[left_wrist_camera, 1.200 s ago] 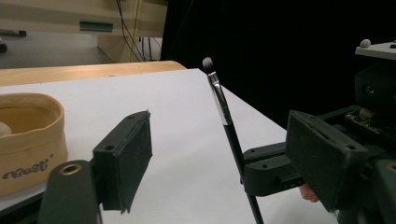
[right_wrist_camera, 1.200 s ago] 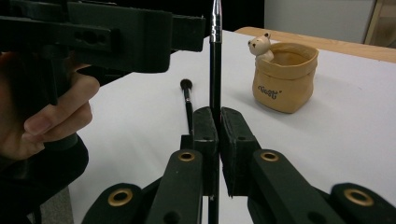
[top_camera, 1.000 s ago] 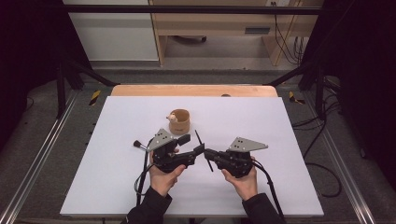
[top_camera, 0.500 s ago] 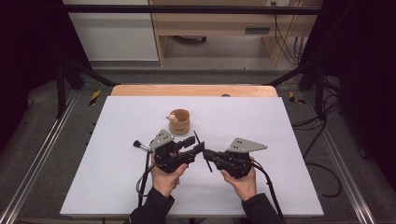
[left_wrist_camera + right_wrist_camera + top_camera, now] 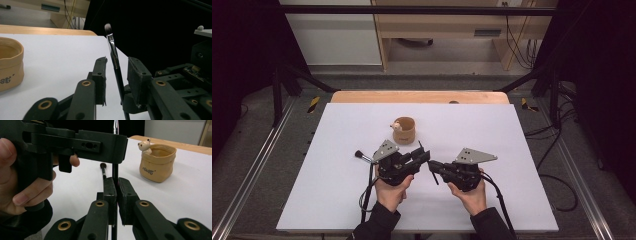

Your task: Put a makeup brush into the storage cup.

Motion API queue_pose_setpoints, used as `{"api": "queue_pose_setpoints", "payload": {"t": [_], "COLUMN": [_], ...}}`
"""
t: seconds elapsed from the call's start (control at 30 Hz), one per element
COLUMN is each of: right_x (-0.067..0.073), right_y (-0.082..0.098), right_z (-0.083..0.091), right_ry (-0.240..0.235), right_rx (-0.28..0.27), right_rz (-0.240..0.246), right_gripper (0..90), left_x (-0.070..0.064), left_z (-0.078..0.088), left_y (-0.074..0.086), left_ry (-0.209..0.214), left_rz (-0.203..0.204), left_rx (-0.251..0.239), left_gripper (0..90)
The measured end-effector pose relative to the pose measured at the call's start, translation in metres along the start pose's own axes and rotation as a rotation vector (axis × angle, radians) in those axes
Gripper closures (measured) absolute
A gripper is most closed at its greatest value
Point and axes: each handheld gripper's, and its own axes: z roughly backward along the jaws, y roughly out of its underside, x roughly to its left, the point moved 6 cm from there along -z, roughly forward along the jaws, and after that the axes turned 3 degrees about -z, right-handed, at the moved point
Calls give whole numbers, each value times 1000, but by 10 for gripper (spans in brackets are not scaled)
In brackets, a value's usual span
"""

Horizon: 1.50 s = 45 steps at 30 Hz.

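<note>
A thin black makeup brush (image 5: 115, 62) stands nearly upright, its pale bristle tip on top. My right gripper (image 5: 116, 180) is shut on the lower part of its handle (image 5: 115, 171). My left gripper (image 5: 116, 59) has just been closing its jaws around the upper handle. A small gap still shows on each side, so its pads do not press on it. In the high view the two grippers, left (image 5: 424, 156) and right (image 5: 432, 165), meet tip to tip at the table's middle front. A tan pot with a small bear (image 5: 404, 129) stands just behind them.
A second brush (image 5: 363, 157) lies on the white table (image 5: 512, 140) to the left of my left hand, also seen as the lying brush (image 5: 103, 170). The tan pot (image 5: 157, 162) is close beyond the jaws. Cables trail from both grippers toward the front edge.
The left gripper's jaws have narrowed around the upright brush handle. Both hands and the right gripper have stayed where they were.
</note>
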Motion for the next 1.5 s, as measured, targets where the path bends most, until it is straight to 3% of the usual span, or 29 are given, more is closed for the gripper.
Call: {"api": "queue_pose_setpoints", "payload": {"t": [0.5, 1.0, 1.5], "right_x": [1, 2, 2], "right_y": [1, 1, 1], "right_z": [-1, -2, -2], "right_ry": [-7, -8, -13], "right_rx": [5, 5, 1], "right_rz": [5, 5, 4], "right_gripper": [859, 858, 849], "left_x": [-1, -4, -7], "left_z": [-1, -2, -1], "left_y": [2, 2, 0], "left_ry": [-3, 16, 13], "left_rz": [3, 8, -28], "left_rx": [-3, -13, -8], "left_gripper": [802, 844, 851]}}
